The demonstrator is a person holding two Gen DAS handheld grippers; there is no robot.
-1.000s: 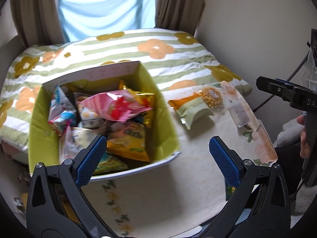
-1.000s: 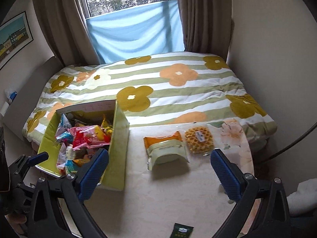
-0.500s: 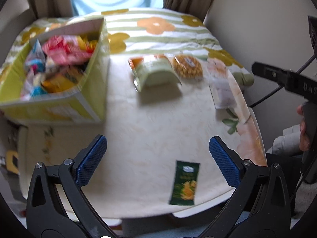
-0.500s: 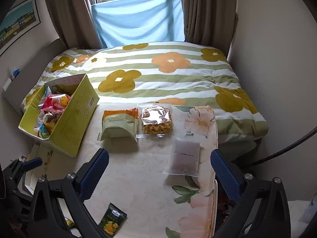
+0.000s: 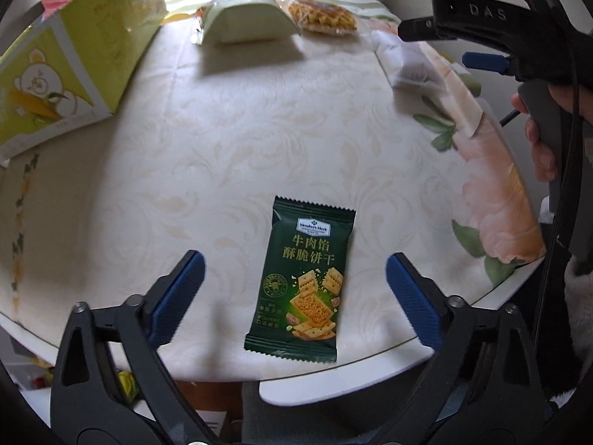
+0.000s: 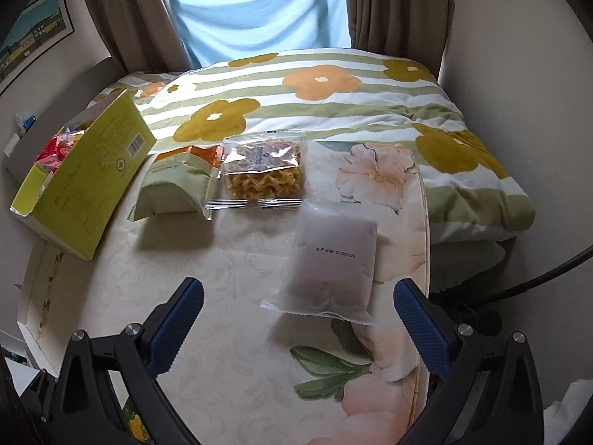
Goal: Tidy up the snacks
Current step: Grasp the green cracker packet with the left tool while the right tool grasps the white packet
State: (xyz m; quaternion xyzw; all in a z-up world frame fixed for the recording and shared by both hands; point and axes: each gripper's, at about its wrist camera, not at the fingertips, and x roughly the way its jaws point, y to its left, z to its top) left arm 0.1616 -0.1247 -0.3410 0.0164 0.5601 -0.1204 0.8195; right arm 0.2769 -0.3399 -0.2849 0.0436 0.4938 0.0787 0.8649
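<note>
- Table (image 5: 222, 141), cream floral cloth; flowered bed (image 6: 333, 104) at 12 o'clock.
- Dark green cracker packet (image 5: 302, 282): lies between left gripper (image 5: 294, 278) jaws, just closing, untouched.
- Right gripper (image 6: 298, 311): wide, empty.
- Snack box (image 6: 92, 185): 10 o'clock.

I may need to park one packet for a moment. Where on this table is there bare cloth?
The widest bare patch is mid-table, between the yellow-green box, the dark green cracker packet and the frosted pouch. Another lies along the near left edge, beside the cracker packet. The far edge is crowded: the pale green bag and waffle packet lie side by side.
</note>
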